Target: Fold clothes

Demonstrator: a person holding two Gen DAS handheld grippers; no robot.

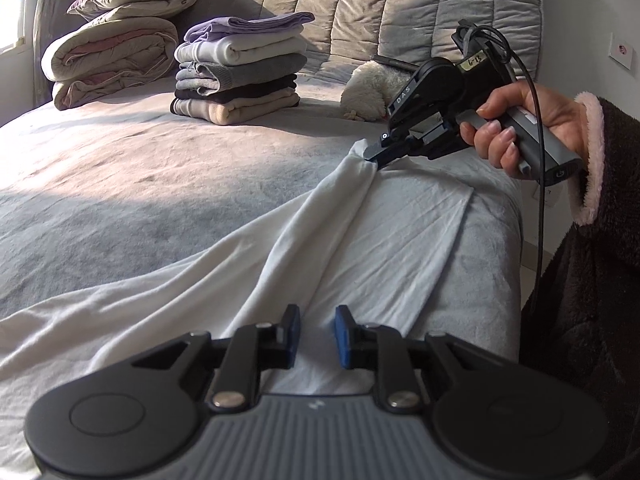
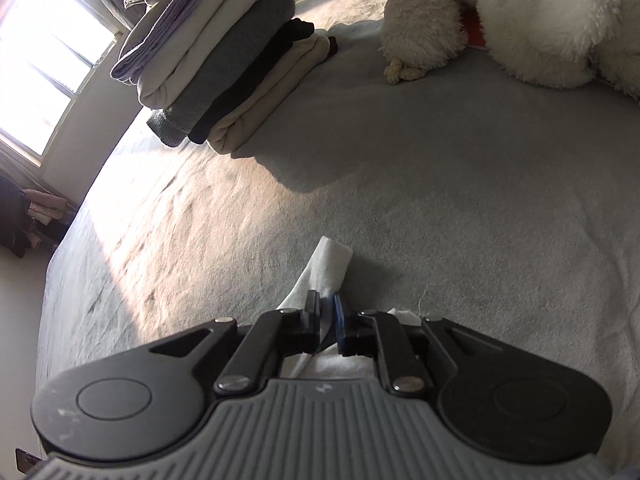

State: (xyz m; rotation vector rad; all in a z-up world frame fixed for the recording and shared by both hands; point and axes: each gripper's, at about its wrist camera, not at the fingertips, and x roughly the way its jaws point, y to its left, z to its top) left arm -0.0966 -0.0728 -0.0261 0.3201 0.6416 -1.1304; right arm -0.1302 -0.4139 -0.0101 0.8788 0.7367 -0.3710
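A white garment (image 1: 400, 232) lies spread over the near right part of the grey bed (image 1: 140, 184), with a raised ridge running along it. My right gripper (image 1: 370, 155), held by a hand (image 1: 520, 128), is shut on the far end of that ridge. In the right wrist view a white tip of the garment (image 2: 332, 258) pokes out past the right gripper (image 2: 327, 316), with cloth pinched between its blue pads. My left gripper (image 1: 318, 330) hovers over the near part of the garment. Its pads stand a little apart and only flat cloth shows below the gap.
A stack of folded clothes (image 1: 240, 76) (image 2: 224, 64) sits at the back of the bed, with pillows and a rolled duvet (image 1: 108, 52) to its left. A white plush toy (image 1: 372, 88) (image 2: 520, 20) lies behind the right gripper. The bed's edge (image 1: 516, 240) drops off at the right.
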